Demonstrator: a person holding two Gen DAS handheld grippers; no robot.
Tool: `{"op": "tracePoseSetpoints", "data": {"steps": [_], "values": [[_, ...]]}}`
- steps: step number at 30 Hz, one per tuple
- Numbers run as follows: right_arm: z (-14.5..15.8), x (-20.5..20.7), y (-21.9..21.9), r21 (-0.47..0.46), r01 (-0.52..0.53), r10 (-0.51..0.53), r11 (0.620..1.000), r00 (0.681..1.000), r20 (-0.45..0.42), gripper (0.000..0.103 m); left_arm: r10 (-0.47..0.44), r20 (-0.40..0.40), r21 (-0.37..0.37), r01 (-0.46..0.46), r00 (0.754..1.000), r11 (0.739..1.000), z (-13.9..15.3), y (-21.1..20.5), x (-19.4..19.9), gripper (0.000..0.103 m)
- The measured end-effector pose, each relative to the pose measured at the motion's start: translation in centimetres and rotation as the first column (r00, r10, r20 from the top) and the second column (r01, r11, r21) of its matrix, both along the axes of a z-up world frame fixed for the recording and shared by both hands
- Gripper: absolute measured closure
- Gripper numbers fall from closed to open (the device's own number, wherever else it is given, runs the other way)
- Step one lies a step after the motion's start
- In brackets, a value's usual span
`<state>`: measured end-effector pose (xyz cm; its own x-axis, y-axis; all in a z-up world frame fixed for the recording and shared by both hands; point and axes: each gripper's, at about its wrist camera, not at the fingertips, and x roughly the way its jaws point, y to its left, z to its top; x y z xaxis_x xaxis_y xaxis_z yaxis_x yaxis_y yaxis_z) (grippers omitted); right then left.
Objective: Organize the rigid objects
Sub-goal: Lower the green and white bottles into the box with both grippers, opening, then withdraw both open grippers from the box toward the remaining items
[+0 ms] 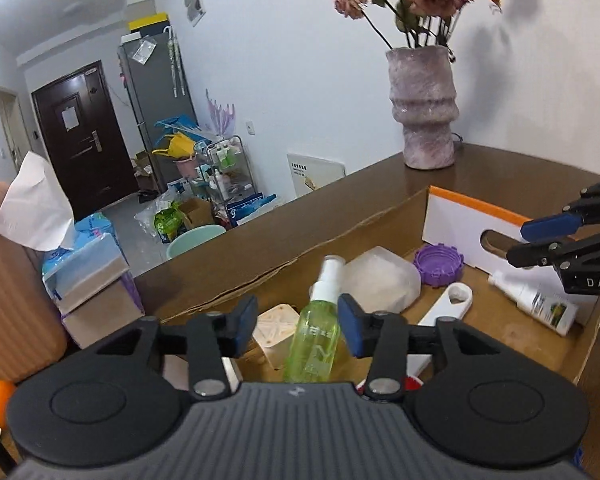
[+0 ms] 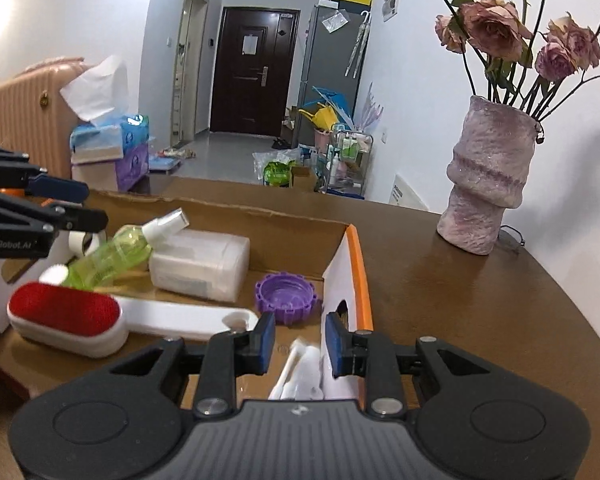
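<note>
Left gripper (image 1: pixel 298 322) wide open, holds nothing; green spray bottle (image 1: pixel 314 344) lies between its pads, not touched, nozzle toward 12 o'clock. Right gripper (image 2: pixel 300 338) also open, empty, above white tube (image 2: pixel 300 372) at orange-edged white box (image 2: pixel 350 276) wall. Cardboard box (image 1: pixel 284 240) on brown desk (image 2: pixel 460 280) holds all. Lint brush (image 2: pixel 66 318) with red pad at 9 o'clock of right gripper. Purple cap (image 2: pixel 286 294) at 12 o'clock, just beside white box. Translucent container (image 2: pixel 200 262) touching spray bottle. Farther, 2 o'clock: vase (image 2: pixel 488 176) on desk.
</note>
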<state>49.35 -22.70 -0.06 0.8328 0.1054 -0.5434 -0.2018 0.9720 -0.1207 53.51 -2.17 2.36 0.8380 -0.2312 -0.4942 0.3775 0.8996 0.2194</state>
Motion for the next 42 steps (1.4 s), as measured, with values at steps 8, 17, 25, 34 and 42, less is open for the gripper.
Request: {"op": "tracePoseSetpoints", "data": {"steps": [8, 17, 25, 34, 42], "values": [[1.7, -0.3, -0.9, 0.023, 0.000, -0.001, 1.000, 1.000, 0.028, 0.076, 0.089, -0.053, -0.064, -0.093, 0.995, 0.994, 1.3, 1.8, -0.2, 0.044], [6.0, -3.8, -1.4, 0.050, -0.029, 0.027, 0.998, 0.998, 0.058, 0.069, 0.133, -0.014, -0.117, -0.134, 0.991, 0.984, 6.2, 3.0, -5.5, 0.026], [10.5, -9.9, -1.1, 0.066, -0.072, 0.064, 0.995, 0.991, 0.119, 0.056, 0.193, 0.060, -0.157, -0.182, 0.979, 0.971, 9.5, 3.7, -13.6, 0.011], [13.0, -17.8, -0.2, 0.093, -0.134, 0.109, 0.987, 0.966, 0.236, 0.027, 0.321, 0.111, -0.272, -0.282, 0.940, 0.920, 9.8, 4.7, -23.3, 0.000], [12.0, -25.8, -0.5, 0.085, -0.162, 0.123, 0.983, 0.929, 0.350, 0.018, 0.347, 0.227, -0.345, -0.258, 0.910, 0.902, 8.6, 3.7, -33.3, 0.000]]}}
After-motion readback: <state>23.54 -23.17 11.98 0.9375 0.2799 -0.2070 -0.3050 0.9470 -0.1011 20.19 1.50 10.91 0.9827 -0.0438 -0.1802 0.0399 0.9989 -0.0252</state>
